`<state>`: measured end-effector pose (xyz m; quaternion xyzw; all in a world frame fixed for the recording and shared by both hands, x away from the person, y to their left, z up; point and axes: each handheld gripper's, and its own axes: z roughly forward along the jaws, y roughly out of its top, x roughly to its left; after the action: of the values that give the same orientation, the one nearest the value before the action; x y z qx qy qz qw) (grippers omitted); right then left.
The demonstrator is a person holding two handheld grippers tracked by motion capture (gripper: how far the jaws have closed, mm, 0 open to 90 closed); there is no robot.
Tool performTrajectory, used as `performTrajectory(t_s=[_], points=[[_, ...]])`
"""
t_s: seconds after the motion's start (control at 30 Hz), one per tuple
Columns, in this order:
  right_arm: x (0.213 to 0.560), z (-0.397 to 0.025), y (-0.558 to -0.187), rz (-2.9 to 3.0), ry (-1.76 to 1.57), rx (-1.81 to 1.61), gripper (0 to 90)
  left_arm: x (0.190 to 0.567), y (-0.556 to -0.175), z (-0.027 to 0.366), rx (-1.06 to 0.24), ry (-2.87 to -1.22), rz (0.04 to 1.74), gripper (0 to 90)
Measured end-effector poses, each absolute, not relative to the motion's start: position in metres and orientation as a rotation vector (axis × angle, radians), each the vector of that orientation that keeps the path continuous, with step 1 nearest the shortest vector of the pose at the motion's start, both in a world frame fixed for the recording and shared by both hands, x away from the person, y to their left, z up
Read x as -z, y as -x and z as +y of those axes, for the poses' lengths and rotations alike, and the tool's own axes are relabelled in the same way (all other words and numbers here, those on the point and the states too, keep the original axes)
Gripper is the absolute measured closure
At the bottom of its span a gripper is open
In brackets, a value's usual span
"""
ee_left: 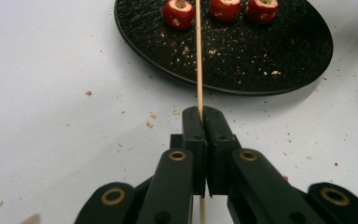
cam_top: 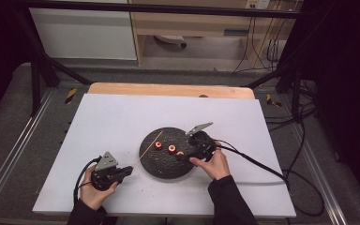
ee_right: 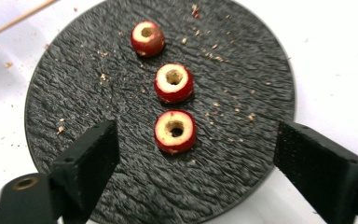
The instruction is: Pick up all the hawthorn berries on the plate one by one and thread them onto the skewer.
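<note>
Left tongs (ee_left: 200,114), low on the white worktop (cam_top: 112,117) beside the plate (ee_left: 279,70), are clenched on a thin skewer (ee_left: 198,56) that slants up over the plate's left rim toward the first of three cored red fruits (ee_right: 148,38). On the plate's right side, the right tongs (ee_right: 193,154) hang with jaws spread wide, the nearest fruit (ee_right: 175,131) lying between them, untouched. Crumbs (ee_left: 150,124) dot plate and worktop; bare worktop lies all round the plate.

light: even overhead | surround: dark | close views: slightly soft, faint shadows
</note>
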<state>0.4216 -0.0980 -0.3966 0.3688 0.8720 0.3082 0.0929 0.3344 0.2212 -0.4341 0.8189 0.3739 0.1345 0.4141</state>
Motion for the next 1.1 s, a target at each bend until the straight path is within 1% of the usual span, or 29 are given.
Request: performTrajectory(t_s=[0.17, 0.23, 0.27, 0.3, 0.33, 0.37, 0.4, 0.43, 0.5, 0.53, 0.6, 0.63, 0.7, 0.77, 0.8, 1.1], points=[[0.398, -0.088, -0.427, 2.645, -1.089, -0.856, 23.1, 0.434, -0.334, 0.22, -0.335, -2.061, 0.936, 88.1], [0.398, -0.081, -0.432, 2.683, -1.06, -0.774, 27.6, 0.434, -0.334, 0.221, -0.335, -2.061, 0.938, 88.1], [0.398, -0.081, -0.432, 2.683, -1.06, -0.774, 27.6, 0.434, -0.335, 0.221, -0.335, -2.062, 0.938, 88.1], [0.398, -0.077, -0.434, 2.703, -1.055, -0.742, 31.4, 0.434, -0.335, 0.221, -0.334, -2.061, 0.938, 88.1], [0.398, -0.077, -0.434, 2.703, -1.055, -0.742, 31.4, 0.434, -0.335, 0.221, -0.334, -2.061, 0.939, 88.1], [0.398, -0.076, -0.435, 2.709, -1.05, -0.73, 33.8, 0.434, -0.335, 0.221, -0.334, -2.063, 0.937, 88.1], [0.399, -0.072, -0.437, 2.73, -1.048, -0.707, 37.8, 0.434, -0.335, 0.22, -0.334, -2.064, 0.937, 88.1], [0.399, -0.072, -0.437, 2.73, -1.048, -0.707, 37.8, 0.434, -0.335, 0.22, -0.333, -2.065, 0.936, 88.1], [0.401, -0.07, -0.44, 2.748, -1.05, -0.686, 41.1, 0.434, -0.335, 0.22, -0.334, -2.069, 0.934, 88.1], [0.404, -0.068, -0.443, 2.761, -1.05, -0.672, 44.8, 0.434, -0.335, 0.219, -0.335, -2.07, 0.933, 88.1], [0.404, -0.068, -0.443, 2.766, -1.056, -0.664, 46.2, 0.434, -0.335, 0.219, -0.336, -2.07, 0.933, 88.1], [0.407, -0.066, -0.446, 2.781, -1.063, -0.644, 49.3, 0.434, -0.334, 0.219, -0.337, -2.07, 0.933, 88.1], [0.408, -0.065, -0.447, 2.786, -1.075, -0.626, 52.4, 0.433, -0.334, 0.219, -0.336, -2.07, 0.931, 88.1], [0.408, -0.064, -0.448, 2.791, -1.071, -0.626, 53.4, 0.433, -0.334, 0.219, -0.335, -2.069, 0.931, 88.1], [0.408, -0.063, -0.449, 2.798, -1.08, -0.619, 55.4, 0.433, -0.334, 0.219, -0.336, -2.068, 0.931, 88.1], [0.41, -0.062, -0.451, 2.817, -1.109, -0.595, 59.3, 0.433, -0.334, 0.218, -0.334, -2.069, 0.928, 88.1]])
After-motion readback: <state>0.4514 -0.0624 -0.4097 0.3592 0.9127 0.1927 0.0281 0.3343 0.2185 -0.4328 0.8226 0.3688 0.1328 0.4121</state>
